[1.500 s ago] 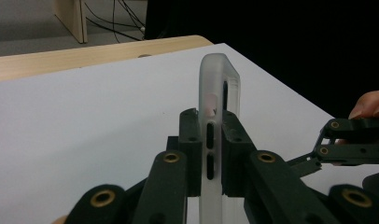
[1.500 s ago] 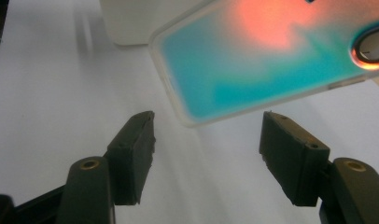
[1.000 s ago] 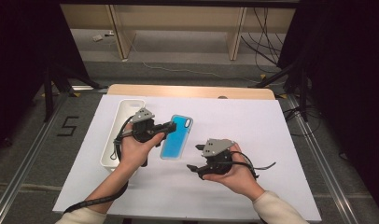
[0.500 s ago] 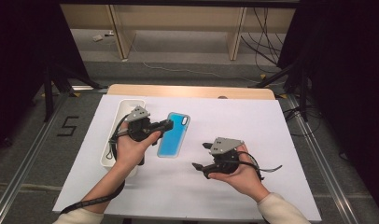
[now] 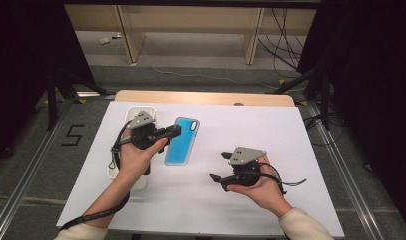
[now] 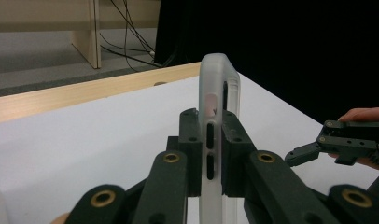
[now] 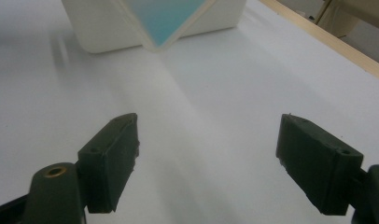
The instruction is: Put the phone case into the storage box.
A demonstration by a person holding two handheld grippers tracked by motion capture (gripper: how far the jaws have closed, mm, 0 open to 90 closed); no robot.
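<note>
here we see, left of centre in the high view, the left gripper (image 5: 175,131) clamped on a blue phone case (image 5: 182,141), which it holds by one long edge. in the left gripper view the case (image 6: 219,140) stands on edge in the middle of the frame, its frosted rim rising straight up between the two black jaws, and both pads press flat against its sides just where the button slots are cut. the case's blue face shows from above in the high view, with the camera cut-out at its upper end, and its lower end points toward the bottom of the frame; whether that end touches the white table (image 5: 271,130) we cannot tell. a white tray (image 5: 133,114) lies at the left of the table, just beside the left hand (image 5: 135,159) and partly hidden by it. in the lower middle of the high view the right gripper (image 5: 218,167) sits in the right hand (image 5: 261,187), well apart from the case, its jaws pointing toward the left of the frame. in the right gripper view those jaws stand wide, with only bare white table between them; they have just been opening. at the top of that view a corner of the blue case (image 7: 166,21) hangs in front of the white tray (image 7: 103,28).
</note>
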